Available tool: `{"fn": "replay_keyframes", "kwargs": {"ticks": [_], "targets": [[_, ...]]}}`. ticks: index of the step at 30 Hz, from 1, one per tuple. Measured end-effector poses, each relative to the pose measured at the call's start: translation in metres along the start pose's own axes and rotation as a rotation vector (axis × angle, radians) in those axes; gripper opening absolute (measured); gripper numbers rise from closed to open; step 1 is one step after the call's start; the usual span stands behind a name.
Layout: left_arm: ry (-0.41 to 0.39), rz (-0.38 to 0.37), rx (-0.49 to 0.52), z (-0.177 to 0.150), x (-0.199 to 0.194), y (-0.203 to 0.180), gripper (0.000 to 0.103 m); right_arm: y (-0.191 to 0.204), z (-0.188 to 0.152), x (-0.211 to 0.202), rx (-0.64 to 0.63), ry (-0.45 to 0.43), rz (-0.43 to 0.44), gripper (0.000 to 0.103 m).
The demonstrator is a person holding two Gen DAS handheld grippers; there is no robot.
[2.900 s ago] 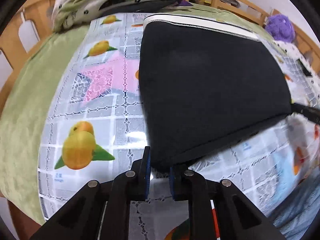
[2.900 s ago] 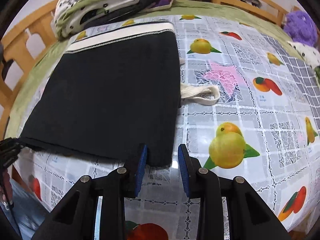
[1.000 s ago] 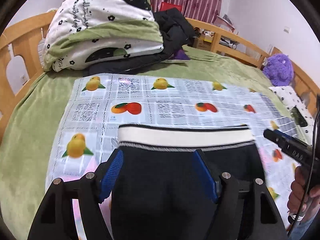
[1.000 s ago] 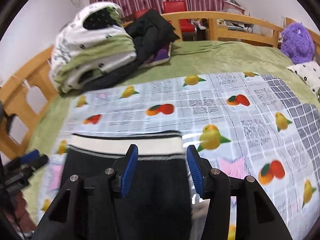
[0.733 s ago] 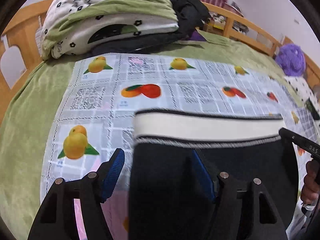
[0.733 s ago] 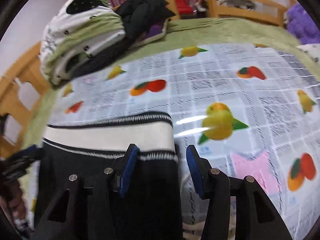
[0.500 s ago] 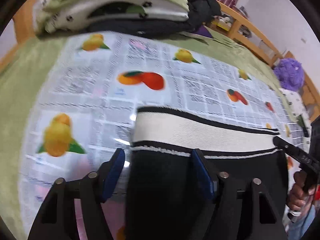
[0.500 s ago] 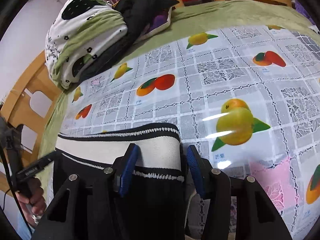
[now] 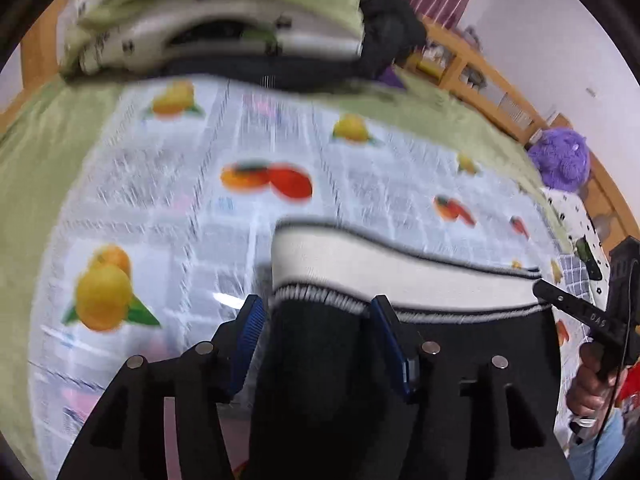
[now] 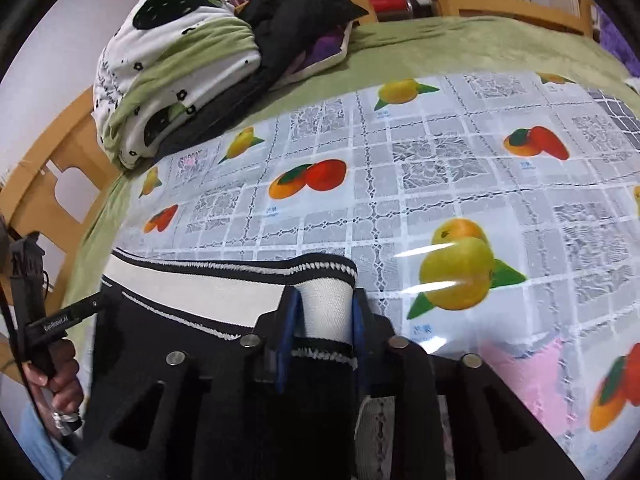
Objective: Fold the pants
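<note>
The black knit pants [image 9: 460, 364] with a broad cream waistband [image 10: 192, 292], edged above and below by narrow black-and-white stitched stripes, lie folded on the glossy plastic tablecloth printed with oranges and lace squares [image 10: 440, 184], at its near edge, waistband facing away from both cameras. The cloth covers a green bedspread [image 10: 460, 48]. The left gripper [image 9: 316, 320] has its blue-padded fingers set fairly wide apart, straddling the left corner of the garment just below the waistband; the fabric fills the gap, but the left view is motion-blurred and whether the pads press it cannot be told. The right gripper [image 10: 323, 312] has its fingers drawn in close on either side of the right waistband corner, the cream band bunched upright between the pads and touching both. Writing: the left gripper's side, seen from the right view, bears white lettering that appears to read "GenRobot.AI"; the right gripper, seen from the left view, shows "DAS". Small blue captions under the printed fruit are too small to read. A folded white and green floral quilt [image 10: 172, 64] lies at the far left.
</note>
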State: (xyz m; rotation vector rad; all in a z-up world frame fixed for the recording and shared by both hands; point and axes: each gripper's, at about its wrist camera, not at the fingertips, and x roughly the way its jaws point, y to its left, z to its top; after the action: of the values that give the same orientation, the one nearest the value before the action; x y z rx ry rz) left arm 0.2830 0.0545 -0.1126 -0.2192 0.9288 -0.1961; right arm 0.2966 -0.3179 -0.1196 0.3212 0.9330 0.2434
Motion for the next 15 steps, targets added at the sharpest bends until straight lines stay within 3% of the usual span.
{"fn": "replay_keyframes", "kwargs": {"ticks": [2,4,6,7,11,15], "targets": [[-0.039,0.038,-0.005,0.006,-0.004,0.003,0.054,0.001,0.002,-0.01,0.007,-0.041,-0.017,0.028],[-0.029,0.067,-0.031,0.011,0.004,0.01,0.053,0.002,-0.002,0.0,-0.008,-0.016,-0.024,0.028],[0.002,0.028,-0.028,0.013,0.021,0.013,0.031,0.003,-0.01,0.016,-0.019,-0.014,-0.053,0.024],[0.006,0.038,-0.011,0.013,0.026,0.01,0.027,0.005,-0.012,0.019,-0.038,-0.027,-0.079,0.023],[-0.031,0.152,0.09,0.008,0.023,-0.012,0.027,0.013,-0.01,0.02,-0.079,-0.03,-0.134,0.023],[0.008,0.111,0.066,0.004,0.003,-0.008,0.031,0.008,-0.007,-0.002,-0.047,-0.019,-0.095,0.03]]}}
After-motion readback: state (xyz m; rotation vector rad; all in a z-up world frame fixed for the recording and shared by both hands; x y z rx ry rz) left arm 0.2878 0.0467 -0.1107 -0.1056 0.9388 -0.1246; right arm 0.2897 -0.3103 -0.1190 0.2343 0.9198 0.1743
